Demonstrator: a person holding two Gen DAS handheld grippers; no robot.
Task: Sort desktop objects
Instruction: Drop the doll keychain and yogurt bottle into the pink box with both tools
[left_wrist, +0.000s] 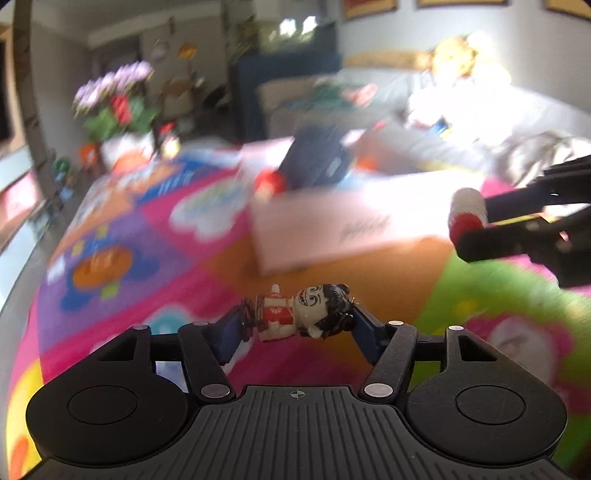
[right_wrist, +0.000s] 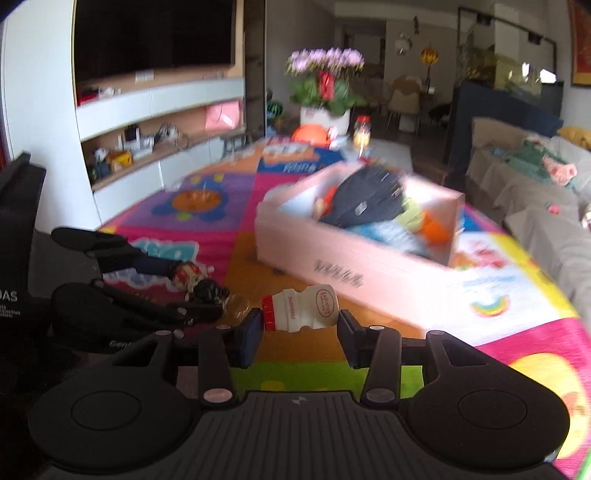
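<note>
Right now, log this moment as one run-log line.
left gripper: shut on toy figurine | right gripper: shut on small yogurt drink bottle | pink box: ahead, part-filled | surface: colourful play mat

Right tongs (right_wrist: 300, 326) clamp a small white probiotic bottle (right_wrist: 301, 309) sideways, red cap left, above the colourful play mat (right_wrist: 229, 254). Pink box (right_wrist: 332, 258) of mixed items sits mid-mat beyond. Left tongs (right_wrist: 201, 291) at left grip a toy figurine (right_wrist: 188, 275).

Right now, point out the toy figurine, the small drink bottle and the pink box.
toy figurine (left_wrist: 295, 314), left wrist view, on its red torso.
small drink bottle (right_wrist: 301, 309), right wrist view, on its white body.
pink box (right_wrist: 325, 258), right wrist view, on its near side wall.
</note>
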